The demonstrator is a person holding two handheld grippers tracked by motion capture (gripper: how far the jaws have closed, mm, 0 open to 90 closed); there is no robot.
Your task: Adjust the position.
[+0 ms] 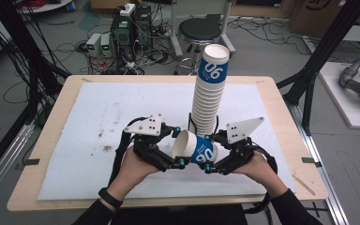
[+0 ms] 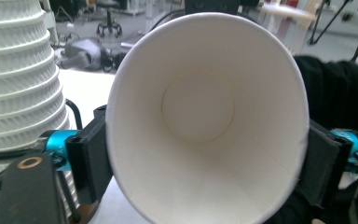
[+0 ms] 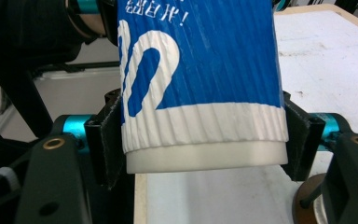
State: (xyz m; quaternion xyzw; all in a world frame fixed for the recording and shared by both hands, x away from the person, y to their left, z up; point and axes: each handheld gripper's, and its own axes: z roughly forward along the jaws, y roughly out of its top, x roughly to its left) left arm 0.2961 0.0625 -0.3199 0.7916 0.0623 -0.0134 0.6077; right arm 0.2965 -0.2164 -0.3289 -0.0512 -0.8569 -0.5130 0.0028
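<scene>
A blue-and-white ribbed paper cup [image 1: 194, 149] hangs on its side just above the white mat, held from both ends. My left gripper [image 1: 178, 147] is shut on its open rim; in the left gripper view the cup [image 2: 200, 116] faces me mouth-first, and the left gripper [image 2: 207, 158] presses its pads on both sides of the squeezed rim. My right gripper [image 1: 209, 152] is shut on the base end. In the right gripper view the right gripper [image 3: 203, 142] clamps the cup [image 3: 200, 84] near its bottom. A tall stack of like cups [image 1: 209, 89] stands right behind.
The white mat [image 1: 122, 108] covers most of the wooden table [image 1: 70, 82]. The stack of cups [image 2: 14, 84] rises close at the left of the left gripper view. Beyond the table stand a black stool [image 1: 199, 30] and electronics boxes [image 1: 122, 37] with cables on the floor.
</scene>
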